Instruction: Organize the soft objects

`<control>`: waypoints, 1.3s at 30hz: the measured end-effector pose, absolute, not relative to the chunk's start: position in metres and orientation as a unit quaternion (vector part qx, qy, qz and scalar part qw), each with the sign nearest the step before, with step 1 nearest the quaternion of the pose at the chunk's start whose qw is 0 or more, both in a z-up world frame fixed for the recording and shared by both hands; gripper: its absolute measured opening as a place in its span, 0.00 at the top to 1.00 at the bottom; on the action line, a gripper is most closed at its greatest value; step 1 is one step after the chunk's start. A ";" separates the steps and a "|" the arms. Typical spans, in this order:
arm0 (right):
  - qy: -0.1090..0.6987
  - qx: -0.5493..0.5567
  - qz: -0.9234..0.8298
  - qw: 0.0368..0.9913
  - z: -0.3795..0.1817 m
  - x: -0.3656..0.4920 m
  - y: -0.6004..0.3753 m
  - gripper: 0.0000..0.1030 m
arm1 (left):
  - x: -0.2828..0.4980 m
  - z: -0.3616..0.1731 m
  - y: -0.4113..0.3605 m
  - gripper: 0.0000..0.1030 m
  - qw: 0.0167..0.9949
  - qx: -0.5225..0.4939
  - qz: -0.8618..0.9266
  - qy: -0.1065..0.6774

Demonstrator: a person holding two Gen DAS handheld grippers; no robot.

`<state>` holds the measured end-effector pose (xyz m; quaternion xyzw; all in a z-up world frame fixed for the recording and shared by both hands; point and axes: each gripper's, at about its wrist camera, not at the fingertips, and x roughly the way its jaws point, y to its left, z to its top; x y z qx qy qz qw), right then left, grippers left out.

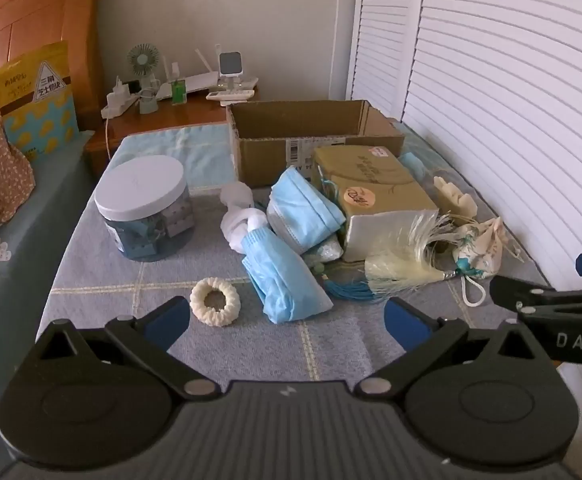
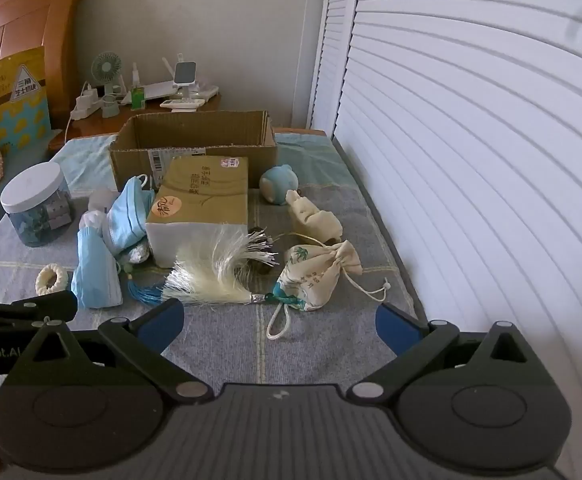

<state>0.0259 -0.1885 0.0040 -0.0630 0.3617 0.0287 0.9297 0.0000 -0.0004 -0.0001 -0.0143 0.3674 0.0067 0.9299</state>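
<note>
Hovering at the bottom of each frame, your left gripper [image 1: 287, 316] and right gripper [image 2: 279, 322] hold their fingers wide, empty. Mid-frame, left to right: limp blue masks [image 1: 287, 280], light, pinch a fold; drawstring pouch [image 2: 319, 274], soft. Only the right view shows the blue plush [image 2: 279, 184].

A woven grey-blue checked cloth cover [image 2: 227, 344] looks matt and slightly rough. On it sit a brown corrugated cardboard box [image 2: 195, 148], crinkled pale-blue non-woven face masks [image 1: 287, 280], a cream printed cloth drawstring pouch [image 2: 315, 276], a silky cream tassel [image 2: 215, 276], and a clear glossy plastic jar with smooth white lid [image 1: 143, 208].
</note>
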 end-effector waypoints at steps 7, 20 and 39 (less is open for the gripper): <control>0.362 -0.063 0.029 0.929 0.005 0.026 -0.189 0.00 | 0.000 0.001 0.002 0.00 0.930 -0.022 0.006 0.368; 0.358 -0.063 0.031 0.931 0.008 0.025 -0.188 0.00 | -0.001 0.002 0.002 0.01 0.930 -0.020 0.009 0.367; 0.355 -0.061 0.031 0.932 0.010 0.023 -0.189 0.00 | -0.001 0.004 0.001 0.01 0.932 -0.018 0.011 0.362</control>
